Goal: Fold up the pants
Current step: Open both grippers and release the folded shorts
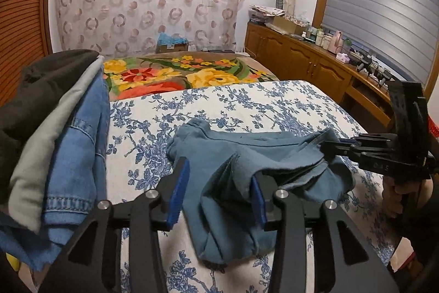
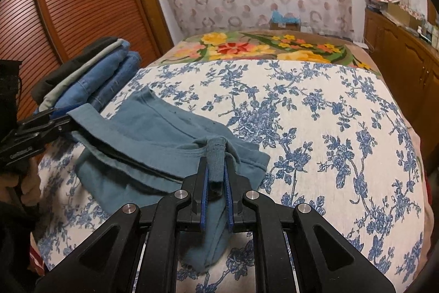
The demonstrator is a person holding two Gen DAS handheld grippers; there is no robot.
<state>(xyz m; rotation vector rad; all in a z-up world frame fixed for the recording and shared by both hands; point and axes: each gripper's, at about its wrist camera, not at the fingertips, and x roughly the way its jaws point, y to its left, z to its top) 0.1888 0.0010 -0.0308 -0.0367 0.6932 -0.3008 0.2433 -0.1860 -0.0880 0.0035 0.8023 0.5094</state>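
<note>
The teal pants lie bunched on the bed's blue-flowered sheet, just beside the stack of folded jeans at the bed's edge. The left tool stands spread, its blue pads either side of a fold without pressing it. On the far side of the pants from the jeans, the right tool is pressed tight, pinching a ribbed strip of the pants.
</note>
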